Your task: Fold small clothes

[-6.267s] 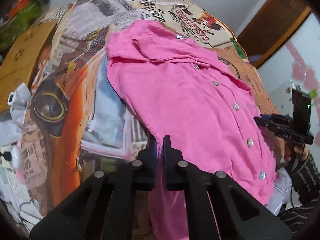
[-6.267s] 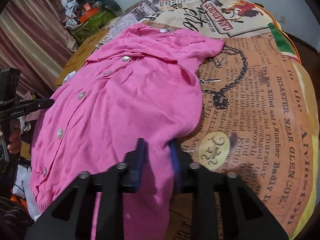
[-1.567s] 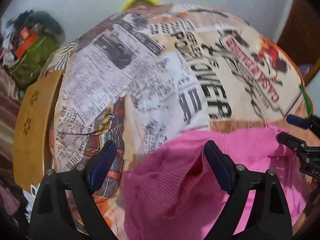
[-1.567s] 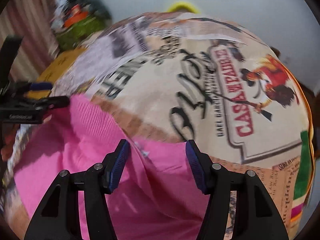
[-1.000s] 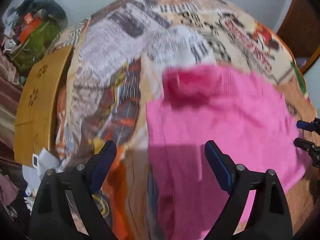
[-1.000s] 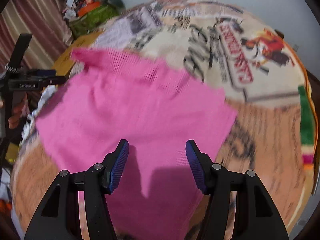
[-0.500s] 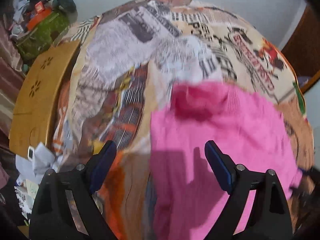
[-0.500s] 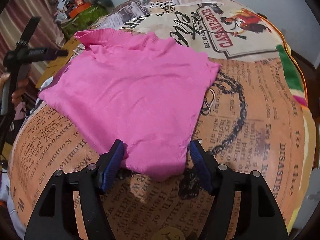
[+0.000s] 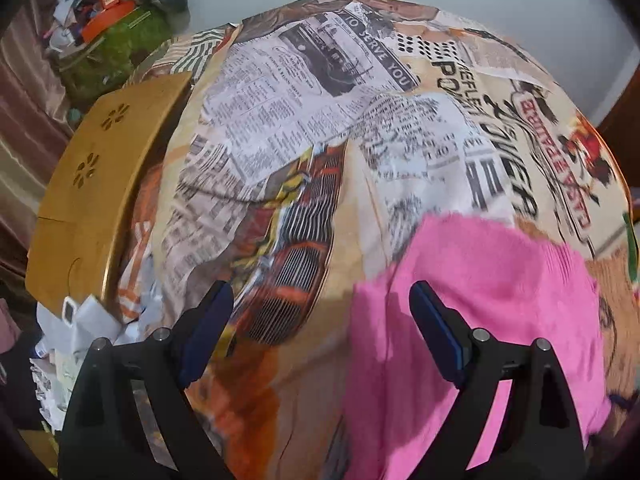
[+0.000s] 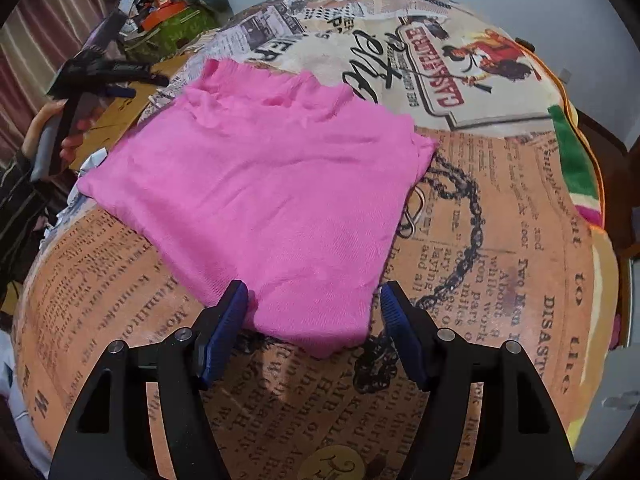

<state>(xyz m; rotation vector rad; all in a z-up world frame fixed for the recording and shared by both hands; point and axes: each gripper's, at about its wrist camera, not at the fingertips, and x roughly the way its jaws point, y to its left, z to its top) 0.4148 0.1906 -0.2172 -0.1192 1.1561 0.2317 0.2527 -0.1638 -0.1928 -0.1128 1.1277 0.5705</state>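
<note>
Newsprint blanket (image 10: 500, 216) under pink cardigan (image 10: 272, 184), seemingly folded

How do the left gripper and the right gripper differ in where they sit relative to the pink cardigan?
The right gripper frames the near corner of the folded pink cardigan between its jaws; the left gripper sits mostly over the newspaper-print blanket, with only its right jaw over the cardigan. The right wrist view is sharp; the left wrist view is blurred. Both are open and empty.

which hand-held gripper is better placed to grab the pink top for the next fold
Right. The right hand-held gripper is open with the pink top near corner between its fingers; the left hand-held gripper is open mostly over bare blanket.
</note>
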